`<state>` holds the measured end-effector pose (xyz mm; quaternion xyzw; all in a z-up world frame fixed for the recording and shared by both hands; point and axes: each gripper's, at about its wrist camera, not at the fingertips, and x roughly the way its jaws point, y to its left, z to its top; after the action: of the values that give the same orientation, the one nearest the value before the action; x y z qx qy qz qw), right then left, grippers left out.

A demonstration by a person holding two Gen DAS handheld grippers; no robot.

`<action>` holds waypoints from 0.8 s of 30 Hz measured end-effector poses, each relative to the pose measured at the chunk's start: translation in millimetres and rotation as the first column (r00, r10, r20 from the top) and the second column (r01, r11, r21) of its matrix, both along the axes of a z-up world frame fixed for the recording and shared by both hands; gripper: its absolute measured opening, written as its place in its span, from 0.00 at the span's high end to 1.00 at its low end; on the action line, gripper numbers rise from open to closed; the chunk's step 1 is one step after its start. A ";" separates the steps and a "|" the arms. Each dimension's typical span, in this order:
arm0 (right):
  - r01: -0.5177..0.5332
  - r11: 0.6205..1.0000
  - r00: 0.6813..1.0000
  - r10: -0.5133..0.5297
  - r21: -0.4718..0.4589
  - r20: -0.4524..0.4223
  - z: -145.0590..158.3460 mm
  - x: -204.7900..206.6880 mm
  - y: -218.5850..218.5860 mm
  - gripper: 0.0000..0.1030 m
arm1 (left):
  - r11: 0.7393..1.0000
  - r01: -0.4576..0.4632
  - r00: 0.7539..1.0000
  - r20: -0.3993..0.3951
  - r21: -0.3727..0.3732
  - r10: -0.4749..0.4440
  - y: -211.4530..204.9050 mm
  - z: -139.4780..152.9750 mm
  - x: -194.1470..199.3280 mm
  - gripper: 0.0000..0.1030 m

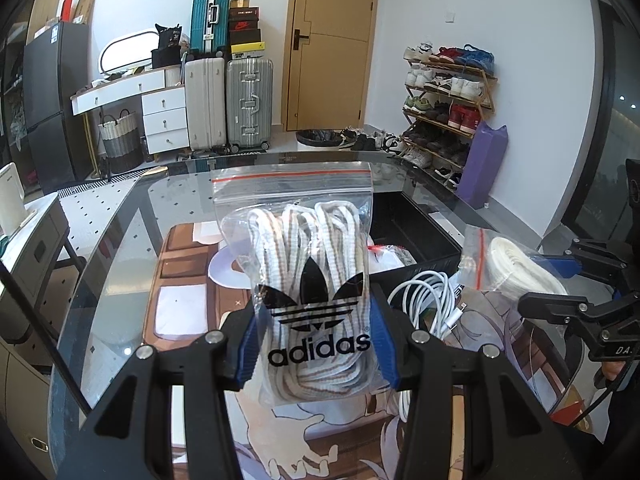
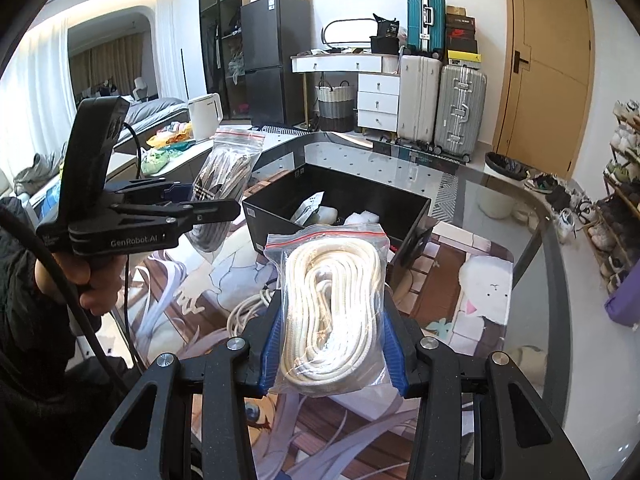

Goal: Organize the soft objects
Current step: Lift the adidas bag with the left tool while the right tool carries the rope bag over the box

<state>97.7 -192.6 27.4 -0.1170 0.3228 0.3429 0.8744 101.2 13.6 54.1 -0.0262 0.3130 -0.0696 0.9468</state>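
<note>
My left gripper (image 1: pixel 316 344) is shut on a clear zip bag of striped white laces with an adidas logo (image 1: pixel 308 272), held upright above the table. My right gripper (image 2: pixel 334 344) is shut on a clear zip bag of cream laces (image 2: pixel 332 300), also lifted. Each gripper shows in the other view: the right gripper with its bag (image 1: pixel 516 268) at the right, the left gripper (image 2: pixel 192 208) with its bag (image 2: pixel 224 184) at the left. A black open box (image 2: pixel 416 216) stands behind, holding white items (image 2: pixel 324 214); it also shows in the left wrist view (image 1: pixel 424 236).
A coiled white cable (image 1: pixel 428 300) lies on the printed mat (image 1: pixel 188 280) over the glass table (image 1: pixel 120 240), near the box. Suitcases (image 1: pixel 228 104), a white dresser (image 1: pixel 160 108) and a shoe rack (image 1: pixel 448 104) stand beyond the table's far edge.
</note>
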 end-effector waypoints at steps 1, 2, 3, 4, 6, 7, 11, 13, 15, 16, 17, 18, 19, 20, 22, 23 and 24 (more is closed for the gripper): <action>0.002 1.000 1.000 -0.002 0.003 -0.004 0.3 1.7 1.1 0.57 | 1.000 0.000 1.000 0.001 0.001 0.000 -0.5 0.0 -0.3 0.54; 0.004 1.000 1.000 -0.004 0.007 -0.004 0.8 2.7 1.3 0.57 | 1.000 0.000 1.000 0.003 0.003 0.000 -0.6 0.3 0.4 0.54; 0.010 1.000 1.000 -0.010 0.015 -0.003 2.0 4.1 0.9 0.57 | 1.000 0.000 1.000 0.004 0.005 0.000 -0.5 0.6 0.8 0.54; 0.013 1.000 1.000 -0.013 0.022 -0.005 2.4 5.1 0.4 0.57 | 1.000 -0.001 1.000 0.005 0.006 0.001 -0.8 0.9 1.2 0.54; 0.025 0.999 1.000 -0.025 0.039 -0.005 4.8 8.7 0.8 0.57 | 1.000 -0.004 1.000 0.009 0.005 0.004 0.2 0.4 1.8 0.54; 0.027 0.999 1.000 -0.027 0.045 -0.008 6.5 11.5 1.3 0.57 | 1.000 -0.008 1.000 0.011 0.004 0.008 0.7 0.4 1.9 0.54; 0.034 0.997 0.999 -0.034 0.064 -0.009 10.9 18.6 4.4 0.57 | 1.000 -0.013 1.000 0.017 0.001 0.013 2.1 1.8 4.9 0.54; 0.034 0.997 0.999 -0.034 0.067 -0.007 12.6 21.1 6.1 0.57 | 1.000 -0.016 1.000 0.019 -0.001 0.016 2.2 1.8 6.1 0.54; 0.038 0.997 0.999 -0.038 0.068 -0.002 13.9 21.9 6.6 0.57 | 1.000 -0.018 1.000 0.019 -0.002 0.018 2.2 2.6 7.7 0.54; 0.039 0.997 0.999 -0.039 0.071 -0.003 14.9 23.8 7.5 0.57 | 1.000 -0.020 1.000 0.019 -0.002 0.020 2.4 3.4 8.9 0.54; 0.041 0.996 0.999 -0.041 0.075 -0.004 15.4 24.0 9.0 0.57 | 1.000 -0.021 1.000 0.019 -0.004 0.021 2.3 4.8 10.6 0.54; 0.044 0.996 0.999 -0.044 0.076 -0.004 16.3 25.7 9.6 0.57 | 1.000 -0.022 1.000 0.020 -0.004 0.022 2.4 5.2 11.4 0.54; 0.047 0.996 0.999 -0.047 0.076 -0.002 17.1 27.2 10.5 0.57 | 1.000 -0.024 0.999 0.023 -0.004 0.024 2.5 5.9 12.0 0.54; 0.047 0.996 0.999 -0.047 0.077 -0.003 17.8 28.5 11.2 0.57 | 1.000 -0.026 0.999 0.025 -0.004 0.026 1.6 4.9 12.6 0.54; 0.051 0.995 0.999 -0.051 0.081 -0.001 19.5 31.7 12.5 0.57 | 0.999 -0.032 0.999 0.026 -0.008 0.032 2.2 6.8 15.9 0.54; 0.054 0.995 0.999 -0.054 0.082 -0.001 20.1 33.4 13.2 0.57 | 0.999 -0.035 0.999 0.026 -0.010 0.035 2.8 6.1 16.1 0.54; 0.057 0.995 0.998 -0.057 0.086 -0.002 20.8 36.3 13.4 0.57 | 0.999 -0.039 0.999 0.027 -0.012 0.039 3.8 6.2 16.9 0.54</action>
<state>134.0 -179.2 48.2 -0.0701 0.3109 0.3314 0.8881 118.1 17.4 60.2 -0.0368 0.2992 -0.0534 0.9520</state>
